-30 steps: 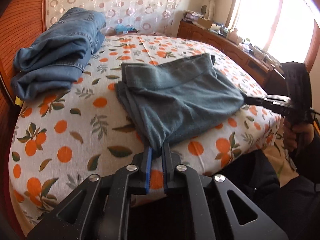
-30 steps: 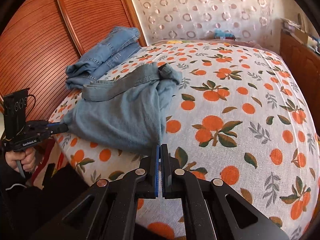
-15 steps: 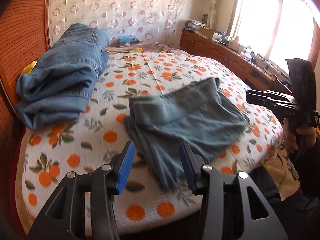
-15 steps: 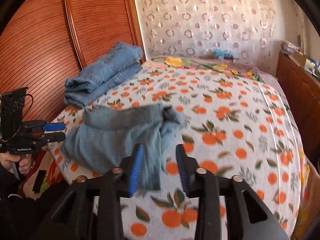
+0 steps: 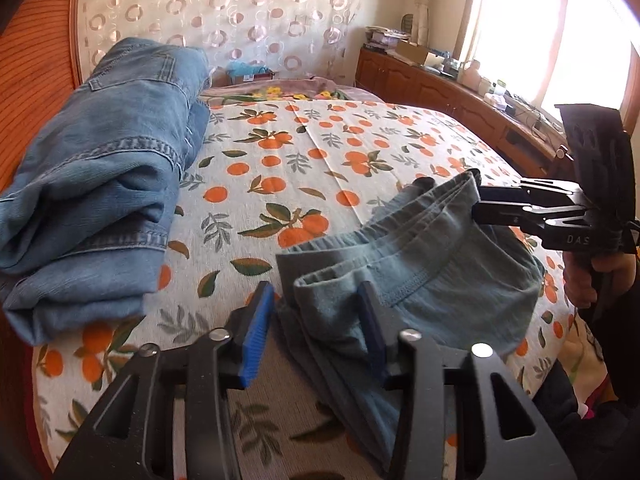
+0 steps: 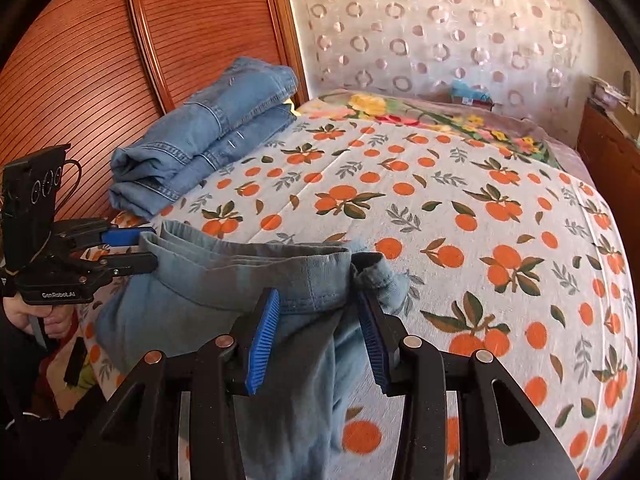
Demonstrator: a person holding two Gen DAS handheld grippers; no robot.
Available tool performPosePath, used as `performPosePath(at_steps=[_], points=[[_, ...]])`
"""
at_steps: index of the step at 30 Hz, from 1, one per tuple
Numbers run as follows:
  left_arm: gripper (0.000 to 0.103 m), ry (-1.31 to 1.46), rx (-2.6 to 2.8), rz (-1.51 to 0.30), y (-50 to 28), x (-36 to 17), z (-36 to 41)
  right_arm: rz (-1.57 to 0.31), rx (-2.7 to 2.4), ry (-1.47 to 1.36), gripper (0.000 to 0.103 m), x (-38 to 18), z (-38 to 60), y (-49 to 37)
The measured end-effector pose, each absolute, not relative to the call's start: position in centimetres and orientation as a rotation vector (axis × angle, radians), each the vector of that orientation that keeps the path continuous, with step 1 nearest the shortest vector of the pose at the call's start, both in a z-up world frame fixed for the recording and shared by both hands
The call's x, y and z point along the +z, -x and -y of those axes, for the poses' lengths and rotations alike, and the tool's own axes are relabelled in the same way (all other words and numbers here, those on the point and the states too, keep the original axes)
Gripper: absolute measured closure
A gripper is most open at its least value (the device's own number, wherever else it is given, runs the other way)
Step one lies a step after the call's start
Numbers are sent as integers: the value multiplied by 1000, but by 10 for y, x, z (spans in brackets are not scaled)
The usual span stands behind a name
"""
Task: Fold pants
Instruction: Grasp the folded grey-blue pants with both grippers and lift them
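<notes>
Left wrist view: folded jeans [image 5: 100,184] lie at the left on the orange-print bed [image 5: 304,160]. Left gripper [image 5: 316,328] points down at the near bed edge, jaws apart, having just closed in a little after opening; the grey-blue pants [image 5: 420,276] sit between the pads, fabric against the right pad, not clamped. Right gripper [image 5: 480,208], in a hand [image 5: 600,276] at the right, reaches the waistband's far end. Right wrist view: left gripper [image 6: 148,248] stands at the waistband's left end; right gripper [image 6: 316,340] has been opening, jaws apart, straddling the bunched waistband [image 6: 280,268], unclamped.
</notes>
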State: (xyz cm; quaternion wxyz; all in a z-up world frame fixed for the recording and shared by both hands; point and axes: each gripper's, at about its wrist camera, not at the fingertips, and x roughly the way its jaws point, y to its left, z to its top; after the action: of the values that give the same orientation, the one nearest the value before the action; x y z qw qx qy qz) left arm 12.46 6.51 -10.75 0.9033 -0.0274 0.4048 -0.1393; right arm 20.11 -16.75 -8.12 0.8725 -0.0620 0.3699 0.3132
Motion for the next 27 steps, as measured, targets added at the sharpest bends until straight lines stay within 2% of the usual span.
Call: performPosePath(at_steps=[3, 7, 9, 10, 11, 14, 16, 20, 22, 23, 24, 27], points=[[72, 61, -311, -847, -130, -106, -64, -777, 657, 119, 60, -80, 163, -208], [91, 50, -327, -836, -132, -102, -62, -782, 668, 81, 60, -81, 165, -213], [93, 49, -325, -828, -132, -101, -63, -782, 687, 62, 72, -82, 167, -214], [93, 54, -323, -826, -133, -101, -63, -783, 693, 60, 83, -83, 167, -214], [94, 60, -319, -824, -133, -102, -65, -774, 693, 59, 87, -82, 168, -213], [94, 81, -310, -804, -135, -101, -68, -727, 674, 36, 93, -80, 174, -209], [94, 93, -305, -787, -136, -98, -69, -720, 650, 19, 93, -81, 176, -210], [93, 88, -287, -788, -139, -97, -67, -733, 620, 56, 93, -88, 170, -211], [85, 83, -266, -802, -138, -97, -67, -725, 615, 58, 91, -87, 171, -209], [82, 78, -256, -803, -135, -97, -67, -716, 617, 56, 86, -85, 172, -206], [76, 76, -251, -803, -133, -97, -67, -708, 616, 59, 85, -83, 173, -204], [66, 85, -241, -803, -125, -98, -69, -701, 608, 91, 77, -79, 174, -197]])
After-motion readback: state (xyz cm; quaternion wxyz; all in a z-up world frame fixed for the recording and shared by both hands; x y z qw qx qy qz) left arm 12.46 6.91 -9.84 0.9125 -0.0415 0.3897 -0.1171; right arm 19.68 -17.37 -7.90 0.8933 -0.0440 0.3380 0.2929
